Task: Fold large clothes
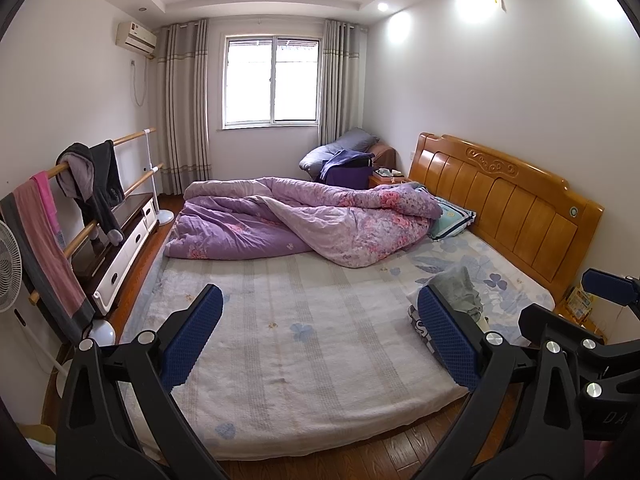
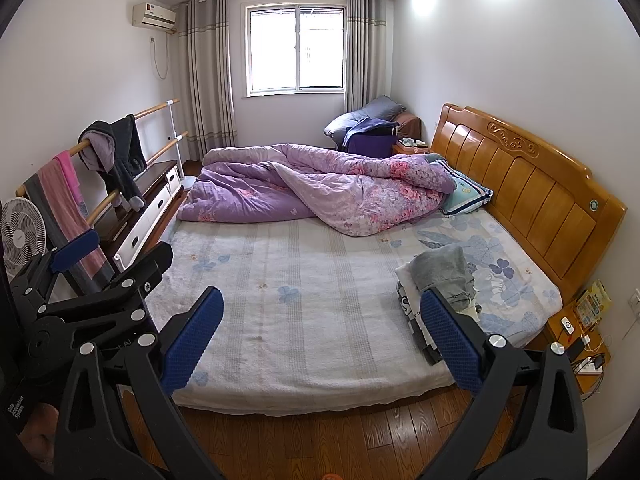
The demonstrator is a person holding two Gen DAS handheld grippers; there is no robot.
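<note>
Two tongs, left (image 1: 320,344) and right (image 2: 322,344), both spread, holding nothing. One bed (image 2: 304,320); one quilt (image 2: 320,188); one clothes pile (image 2: 444,276); one pillow (image 2: 468,196).

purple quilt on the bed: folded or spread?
Neither: the purple quilt lies bunched and rumpled across the far half of the bed, one flap turned over showing its pale underside.

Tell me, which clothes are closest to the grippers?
The grey garment on the bed's right side, atop a small pile; the other clothes hang on the far rail.
</note>
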